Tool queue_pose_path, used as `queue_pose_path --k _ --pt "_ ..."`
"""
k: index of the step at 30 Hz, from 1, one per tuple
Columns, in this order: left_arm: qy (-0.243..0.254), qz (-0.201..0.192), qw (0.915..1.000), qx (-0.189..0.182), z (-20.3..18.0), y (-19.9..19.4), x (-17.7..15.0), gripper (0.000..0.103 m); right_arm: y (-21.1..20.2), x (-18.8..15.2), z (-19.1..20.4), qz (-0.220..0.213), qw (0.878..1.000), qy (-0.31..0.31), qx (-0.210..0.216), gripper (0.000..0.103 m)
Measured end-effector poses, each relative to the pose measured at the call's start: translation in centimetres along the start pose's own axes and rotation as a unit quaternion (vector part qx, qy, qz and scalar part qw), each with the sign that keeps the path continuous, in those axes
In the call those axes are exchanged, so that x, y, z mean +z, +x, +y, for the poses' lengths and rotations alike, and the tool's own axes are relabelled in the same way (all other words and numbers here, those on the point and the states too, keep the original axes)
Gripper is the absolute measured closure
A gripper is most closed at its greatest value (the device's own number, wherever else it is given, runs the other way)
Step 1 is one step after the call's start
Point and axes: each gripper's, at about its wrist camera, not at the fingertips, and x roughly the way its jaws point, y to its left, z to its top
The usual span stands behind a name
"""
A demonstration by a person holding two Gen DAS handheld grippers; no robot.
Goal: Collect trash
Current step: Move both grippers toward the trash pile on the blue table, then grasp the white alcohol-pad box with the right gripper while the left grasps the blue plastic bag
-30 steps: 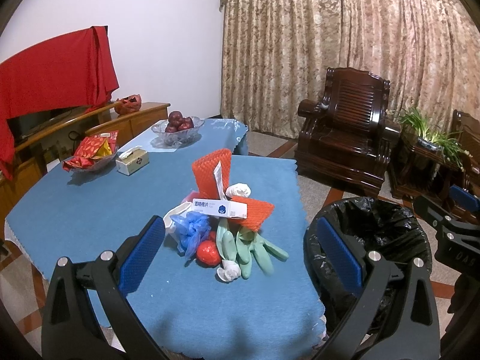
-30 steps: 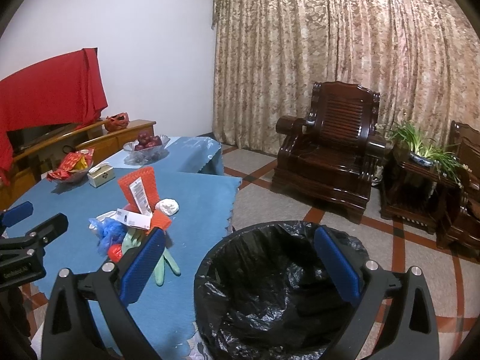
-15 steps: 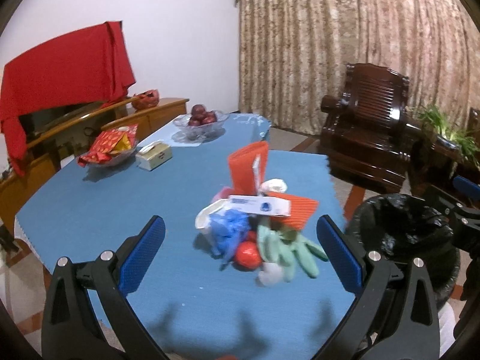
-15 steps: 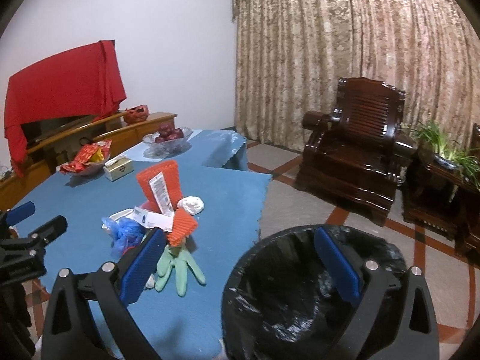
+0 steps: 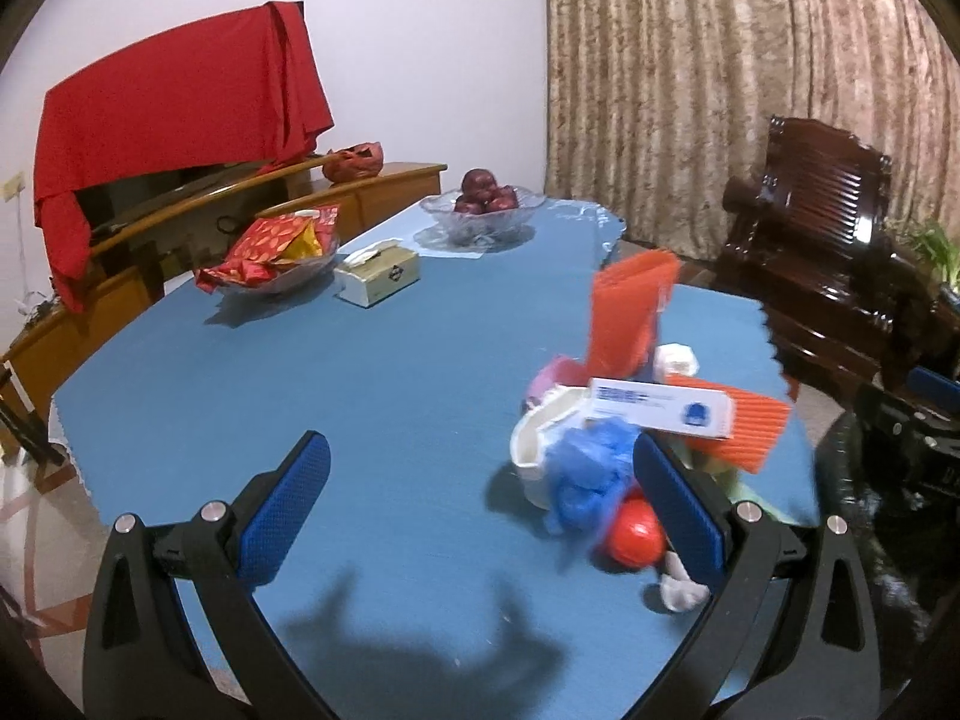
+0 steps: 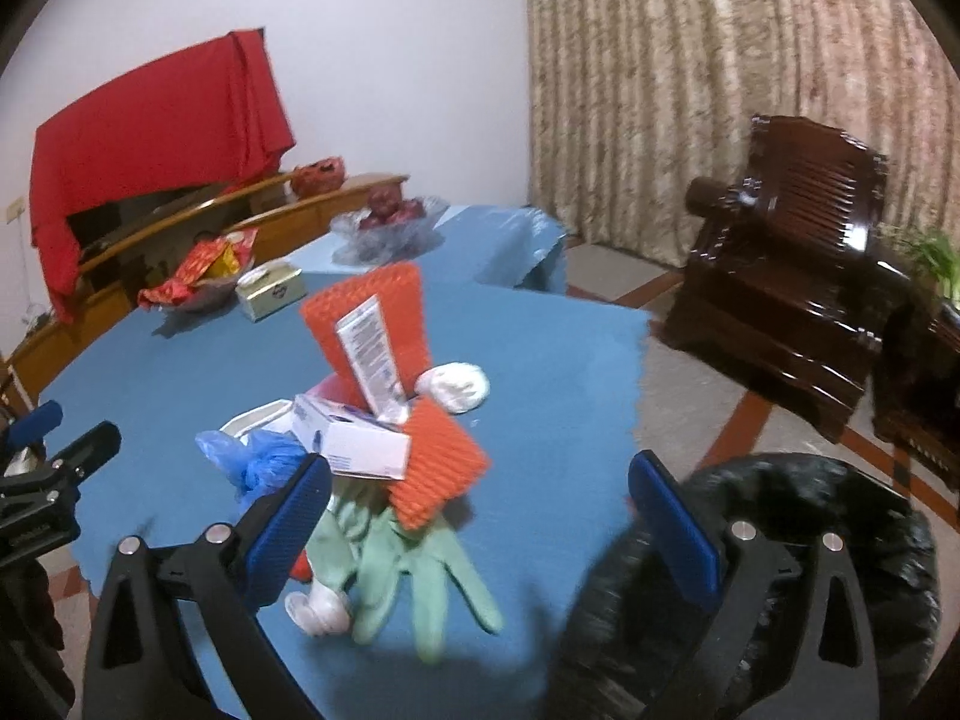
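A heap of trash lies on the blue table [image 5: 390,384] near its right edge: orange foam netting [image 5: 630,312] [image 6: 372,324], a white carton [image 5: 660,411] [image 6: 354,441], a crumpled blue bag [image 5: 591,471] [image 6: 264,462], a red ball [image 5: 633,537], green gloves [image 6: 414,564] and white tissue wads [image 6: 456,387]. My left gripper [image 5: 480,504] hangs open over the table, just left of the heap. My right gripper [image 6: 480,516] is open above the gloves, between the heap and the black-lined bin [image 6: 780,588]. Both hold nothing.
Farther back on the table stand a glass bowl of red fruit [image 5: 483,207], a tissue box [image 5: 378,279] and a dish of red snack packets [image 5: 270,252]. A wooden sideboard [image 5: 180,240] under a red cloth lines the left wall. A dark wooden armchair [image 6: 792,276] stands right.
Both grippers have swung left toward the table. The heap now sits at the right of the left view and centre of the right view, and the bin has slid to the frame edges.
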Motion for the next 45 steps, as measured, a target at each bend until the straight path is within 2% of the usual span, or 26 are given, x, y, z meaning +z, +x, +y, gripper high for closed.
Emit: queue_pose_path --k 7,15,20,22,23,32,40,43,45 --pt "-0.001 0.009 0.9999 0.005 1.1 3.3 0.5 0.005 5.2 1.1 3.4 0.023 0.999 -0.03 0.032 0.007" --pt "-0.001 0.016 0.9997 0.018 1.3 4.9 0.5 0.005 9.5 0.7 4.3 0.063 0.996 -0.032 0.055 0.007" --pt "-0.005 0.024 0.9995 0.021 1.5 5.6 0.2 0.005 10.7 0.3 4.6 0.088 0.992 -0.026 0.091 0.02" --pt "-0.007 0.024 0.9995 0.021 1.4 5.8 0.1 0.005 11.0 0.3 4.8 0.099 0.989 -0.019 0.111 0.034" --pt "-0.006 0.024 0.9995 0.021 1.4 5.8 0.1 0.005 11.1 0.3 4.9 0.105 0.987 -0.017 0.123 0.037" --pt "-0.003 0.024 0.9996 0.014 1.1 5.4 -0.1 0.005 8.4 0.5 4.7 0.08 0.988 -0.016 0.13 0.04" --pt "0.01 0.036 0.9991 -0.019 -1.3 4.9 -1.2 0.005 4.5 -0.7 2.3 0.056 0.992 0.015 0.108 0.04" --pt "0.018 0.045 0.9981 -0.038 -2.6 5.3 -1.7 0.012 3.9 -1.3 1.8 0.058 0.994 0.01 0.096 0.04" --pt "0.027 0.055 0.997 -0.047 -3.5 5.8 -1.9 0.022 3.6 -1.6 1.4 0.06 0.994 0.014 0.094 0.04"
